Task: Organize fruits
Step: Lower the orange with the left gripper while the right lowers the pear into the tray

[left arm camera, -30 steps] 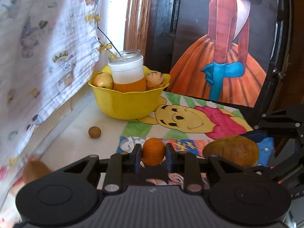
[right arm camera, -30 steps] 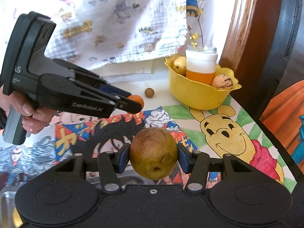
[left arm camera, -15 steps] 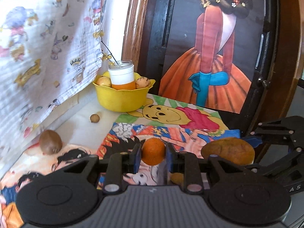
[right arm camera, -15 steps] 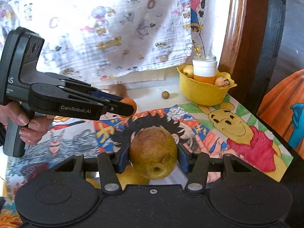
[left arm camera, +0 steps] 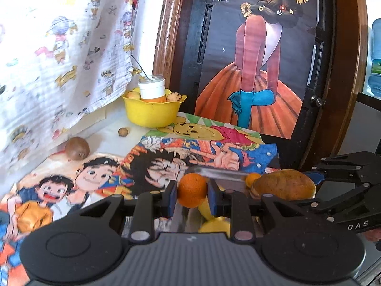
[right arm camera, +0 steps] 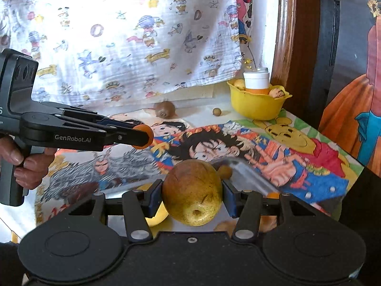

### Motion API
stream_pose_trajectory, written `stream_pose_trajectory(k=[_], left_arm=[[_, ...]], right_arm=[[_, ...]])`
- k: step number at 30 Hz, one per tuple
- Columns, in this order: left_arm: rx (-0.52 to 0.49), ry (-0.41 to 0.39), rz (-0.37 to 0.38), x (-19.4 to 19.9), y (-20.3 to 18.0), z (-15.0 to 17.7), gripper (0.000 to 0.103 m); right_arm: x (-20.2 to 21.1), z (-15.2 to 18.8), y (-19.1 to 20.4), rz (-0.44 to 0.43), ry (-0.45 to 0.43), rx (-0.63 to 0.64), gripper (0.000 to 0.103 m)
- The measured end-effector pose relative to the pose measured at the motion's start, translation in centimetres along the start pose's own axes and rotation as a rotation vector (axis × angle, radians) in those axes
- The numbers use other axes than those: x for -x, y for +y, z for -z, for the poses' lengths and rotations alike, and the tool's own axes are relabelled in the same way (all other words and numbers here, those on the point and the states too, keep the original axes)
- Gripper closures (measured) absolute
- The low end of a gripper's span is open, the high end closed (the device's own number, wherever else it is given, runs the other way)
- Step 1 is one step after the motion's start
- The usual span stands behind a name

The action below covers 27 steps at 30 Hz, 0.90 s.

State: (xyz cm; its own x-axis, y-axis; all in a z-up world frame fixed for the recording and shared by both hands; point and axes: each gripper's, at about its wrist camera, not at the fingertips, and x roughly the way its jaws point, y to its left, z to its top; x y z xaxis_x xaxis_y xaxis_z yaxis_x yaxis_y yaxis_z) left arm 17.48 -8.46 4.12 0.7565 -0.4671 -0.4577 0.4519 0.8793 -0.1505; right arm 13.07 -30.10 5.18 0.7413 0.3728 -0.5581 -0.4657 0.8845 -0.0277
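My left gripper (left arm camera: pixel 192 194) is shut on a small orange fruit (left arm camera: pixel 192 190); the right wrist view shows the same gripper (right arm camera: pixel 142 136) from the side, with the orange fruit (right arm camera: pixel 142 136) at its tip. My right gripper (right arm camera: pixel 192 196) is shut on a brownish-yellow pear (right arm camera: pixel 192 191); that pear (left arm camera: pixel 284 184) also shows at the right of the left wrist view. Both hang over a shiny metal tray (right arm camera: pixel 247 172) holding yellow fruit (right arm camera: pixel 154 217). A kiwi (left arm camera: pixel 77 148) and a small brown round fruit (left arm camera: pixel 123 132) lie on the table near the curtain.
A yellow bowl (left arm camera: pixel 152 112) at the back holds a white-lidded jar (left arm camera: pixel 152 88) and two pale fruits. Cartoon-printed cloths (left arm camera: pixel 181 157) cover the table. A patterned curtain (left arm camera: pixel 59 54) hangs at the left, a dark door with a painted dancer (left arm camera: pixel 257 71) behind. A hand (right arm camera: pixel 26 164) holds the left gripper.
Both grippers have drawn back from the yellow bowl, each still holding its fruit. The bowl looks smaller and farther, the kiwi has come into view, and the metal tray now lies beneath them.
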Motion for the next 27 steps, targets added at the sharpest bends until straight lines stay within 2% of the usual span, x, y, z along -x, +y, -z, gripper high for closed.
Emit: stream_pose_trajectory(k=[8,12,15,27], left_arm=[[0.005,0.024,-0.002,2.1,-1.4,4.0,0.074],[0.017,0.017,-0.015,2.9,-1.7,5.4,0.074],[0.040,0.040,-0.027,2.9,-1.8,6.3,0.074],[0.039,0.093,-0.073,2.2,-2.5,7.7,0.073]], right_arm=[[0.8,3.4,2.0,0.001,0.016,-0.043,0.049],[0.7,4.8,2.9,0.027,0.017,-0.036,0.049],[0.6,5.6,3.3,0.051,0.013,-0.040,0.049],[-0.4,6.5,3.4,0.115,0.000,-0.051,0.049]])
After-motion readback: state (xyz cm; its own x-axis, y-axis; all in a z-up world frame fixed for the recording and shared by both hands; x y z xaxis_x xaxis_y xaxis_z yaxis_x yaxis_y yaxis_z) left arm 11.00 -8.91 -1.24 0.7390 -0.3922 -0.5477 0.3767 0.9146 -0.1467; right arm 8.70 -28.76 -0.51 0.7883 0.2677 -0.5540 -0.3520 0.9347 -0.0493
